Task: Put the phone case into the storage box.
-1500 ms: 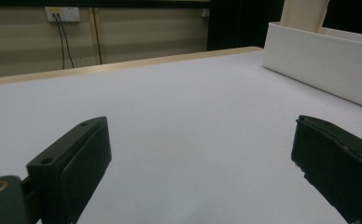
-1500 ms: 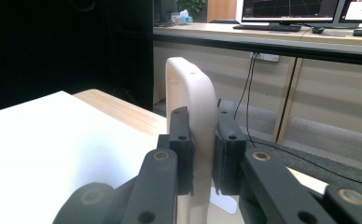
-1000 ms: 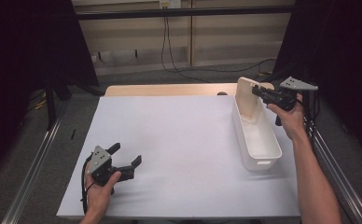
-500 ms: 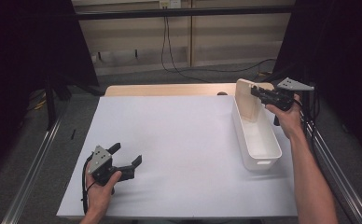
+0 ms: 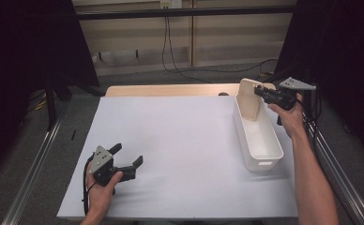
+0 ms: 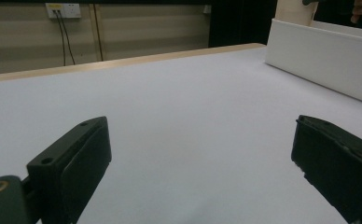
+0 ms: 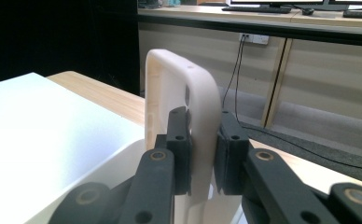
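Observation:
A long white bin stands on the right side of the white table sheet. At its far end a cream lid stands upright on edge. My right gripper is shut on that lid; in the right gripper view both pads press on the rim of the lid, above the bin's far end. My left gripper rests on the sheet at the near left, open, with nothing between its jaws. From there the bin lies far off to the right.
A wooden table edge shows beyond the sheet. Metal rails run along both sides of the table. Cables hang down the back wall. The sheet stretches bare between my left gripper and the bin.

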`<state>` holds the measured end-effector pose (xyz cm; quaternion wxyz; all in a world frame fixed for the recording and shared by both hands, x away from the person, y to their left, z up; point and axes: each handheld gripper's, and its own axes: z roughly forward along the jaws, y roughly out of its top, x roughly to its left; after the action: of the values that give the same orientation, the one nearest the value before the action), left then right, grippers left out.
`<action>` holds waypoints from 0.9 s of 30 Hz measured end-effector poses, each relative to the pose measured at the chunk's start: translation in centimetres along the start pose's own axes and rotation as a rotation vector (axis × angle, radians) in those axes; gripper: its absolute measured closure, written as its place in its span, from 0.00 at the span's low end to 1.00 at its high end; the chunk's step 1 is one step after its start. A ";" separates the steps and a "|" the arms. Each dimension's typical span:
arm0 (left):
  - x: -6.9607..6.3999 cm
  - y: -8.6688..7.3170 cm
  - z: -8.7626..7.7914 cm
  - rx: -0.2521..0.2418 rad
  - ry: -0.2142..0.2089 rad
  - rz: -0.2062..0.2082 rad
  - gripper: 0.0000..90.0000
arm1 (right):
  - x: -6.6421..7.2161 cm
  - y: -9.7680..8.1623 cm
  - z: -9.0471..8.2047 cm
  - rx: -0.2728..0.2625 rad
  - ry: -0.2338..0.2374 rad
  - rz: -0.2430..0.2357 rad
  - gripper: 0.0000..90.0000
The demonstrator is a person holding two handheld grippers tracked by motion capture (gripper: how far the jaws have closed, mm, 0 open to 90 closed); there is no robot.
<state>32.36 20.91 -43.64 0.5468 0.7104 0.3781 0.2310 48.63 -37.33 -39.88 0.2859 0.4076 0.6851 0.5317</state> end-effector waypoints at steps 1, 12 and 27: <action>0.0 0.0 0.0 0.000 -0.001 0.000 0.05 | 0.0 0.0 0.1 -0.002 -0.007 -0.003 0.87; 0.0 0.0 0.0 0.002 -0.002 0.001 0.05 | -0.5 -0.2 0.4 0.006 -0.047 -0.003 0.85; 0.1 0.0 0.0 0.006 0.003 -0.007 0.05 | -0.7 0.3 1.6 0.015 -0.077 0.010 0.79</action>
<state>32.42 20.99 -43.70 0.5449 0.7103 0.3821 0.2292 50.37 -37.14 -40.03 0.3066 0.4334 0.6754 0.5118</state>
